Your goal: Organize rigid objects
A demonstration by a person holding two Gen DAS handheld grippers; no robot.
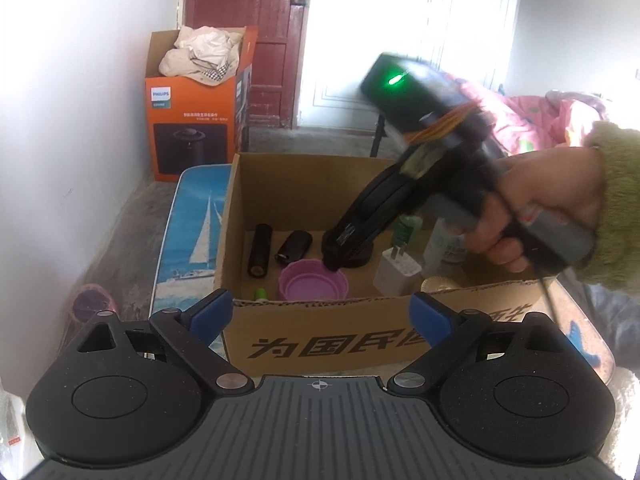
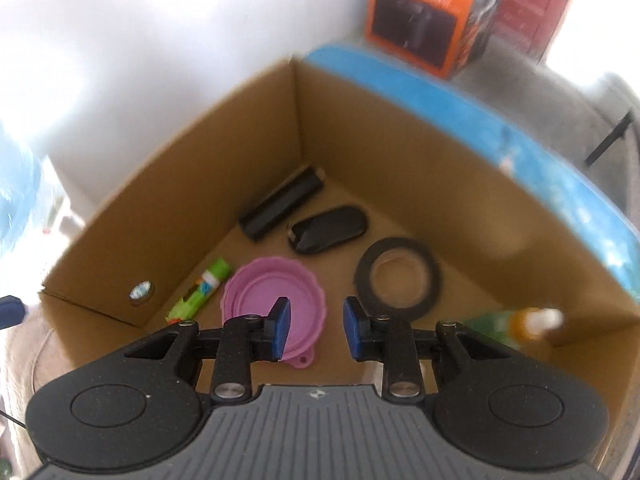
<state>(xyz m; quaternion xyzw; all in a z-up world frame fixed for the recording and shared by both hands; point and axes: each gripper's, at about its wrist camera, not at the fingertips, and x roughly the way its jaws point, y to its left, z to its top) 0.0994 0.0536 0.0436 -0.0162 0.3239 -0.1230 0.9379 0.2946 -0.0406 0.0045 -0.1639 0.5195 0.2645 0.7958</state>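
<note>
The left gripper (image 1: 320,310) hung wide open and empty before a corrugated cardboard box (image 1: 320,344) printed with bold black Chinese characters, while the right gripper (image 2: 316,328), its blue pads parted with nothing between them, reached down inside over the box floor. On that floor lay a scalloped pink silicone bowl (image 2: 264,292), a flat black ring (image 2: 398,276), a glossy black oval case (image 2: 328,230), a matte black cylinder (image 2: 280,204) and a green tube (image 2: 200,294) whose label was too blurred to read. Behind stood an orange carton (image 1: 192,120) marked PHILIPS.
</note>
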